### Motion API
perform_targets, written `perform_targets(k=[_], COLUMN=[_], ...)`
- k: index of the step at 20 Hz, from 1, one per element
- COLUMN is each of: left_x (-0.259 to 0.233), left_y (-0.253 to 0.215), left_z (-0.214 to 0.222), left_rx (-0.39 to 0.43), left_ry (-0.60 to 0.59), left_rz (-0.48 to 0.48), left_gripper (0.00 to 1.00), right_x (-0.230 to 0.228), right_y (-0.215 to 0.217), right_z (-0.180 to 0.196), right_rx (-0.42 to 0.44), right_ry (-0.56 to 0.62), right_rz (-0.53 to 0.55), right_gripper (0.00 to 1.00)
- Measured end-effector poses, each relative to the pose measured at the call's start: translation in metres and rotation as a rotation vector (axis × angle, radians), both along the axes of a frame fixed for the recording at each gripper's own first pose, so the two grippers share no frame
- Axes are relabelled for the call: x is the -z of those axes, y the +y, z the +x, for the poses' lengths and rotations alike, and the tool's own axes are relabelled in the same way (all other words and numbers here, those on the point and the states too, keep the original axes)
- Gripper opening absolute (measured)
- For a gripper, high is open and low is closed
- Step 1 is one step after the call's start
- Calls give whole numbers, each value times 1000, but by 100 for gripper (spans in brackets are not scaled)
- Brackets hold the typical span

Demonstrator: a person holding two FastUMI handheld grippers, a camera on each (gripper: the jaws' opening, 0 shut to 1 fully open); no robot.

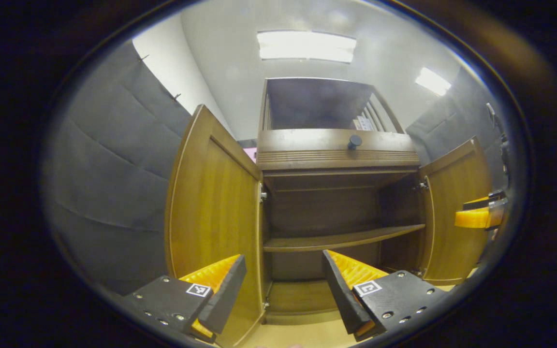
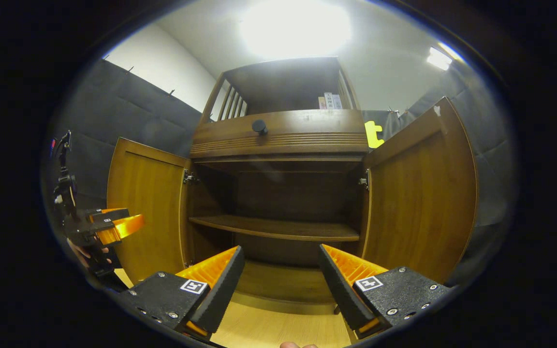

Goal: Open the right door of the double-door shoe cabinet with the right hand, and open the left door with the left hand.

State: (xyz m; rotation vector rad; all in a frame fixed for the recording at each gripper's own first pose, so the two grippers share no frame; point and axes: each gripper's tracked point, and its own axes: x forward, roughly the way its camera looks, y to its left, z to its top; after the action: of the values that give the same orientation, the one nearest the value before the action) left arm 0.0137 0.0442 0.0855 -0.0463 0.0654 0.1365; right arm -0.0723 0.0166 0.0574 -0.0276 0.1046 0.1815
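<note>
**Both doors stand open, both hand-held grippers free**

The brown wooden double-door shoe cabinet (image 1: 336, 154) is seen from low down, directly in front of both cameras. Its flat-panelled left door (image 1: 213, 203) and right door (image 2: 421, 193) are swung fully outward on small metal hinges, so the dark interior and its single smooth wooden shelf (image 2: 278, 229) are exposed. Above the opening, a ribbed band and a small round dark knob (image 1: 354, 141) are seen.

The left hand-held gripper (image 1: 283, 278) is held with its ridged fingers spread wide and nothing between them. The right hand-held gripper (image 2: 278, 273) is equally parted and empty. This position is judged as a release after pulling, so the task seems complete. The pale wooden floor (image 2: 278, 328) lies below the cabinet.
</note>
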Motion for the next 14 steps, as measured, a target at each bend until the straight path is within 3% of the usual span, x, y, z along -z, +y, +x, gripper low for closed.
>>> perform_targets(k=[4,5,8,9,10,11,14], left_x=[-1,-1,0,1,2,2,2], left_y=[1,1,1,0,0,0,0], left_z=[-2,-1,-3,-2,-2,-1,0], left_rx=[-25,-19,-2,7,16,28,48], left_ry=[-4,-2,14,21,28,38,57], left_rz=[18,18,0,-10,-22,-33,-45], left_gripper=[96,90,90,97,84,97,97], right_x=[20,25,29,34,38,37,36], right_y=[11,11,-1,-1,0,0,5], right_z=[-2,-1,9,9,9,9,10], right_rx=[-51,-52,7,6,9,15,22], right_ry=[64,73,62,75,83,83,76], right_rz=[89,89,50,37,26,15,-12], right_gripper=[94,95,95,95,95,95,92])
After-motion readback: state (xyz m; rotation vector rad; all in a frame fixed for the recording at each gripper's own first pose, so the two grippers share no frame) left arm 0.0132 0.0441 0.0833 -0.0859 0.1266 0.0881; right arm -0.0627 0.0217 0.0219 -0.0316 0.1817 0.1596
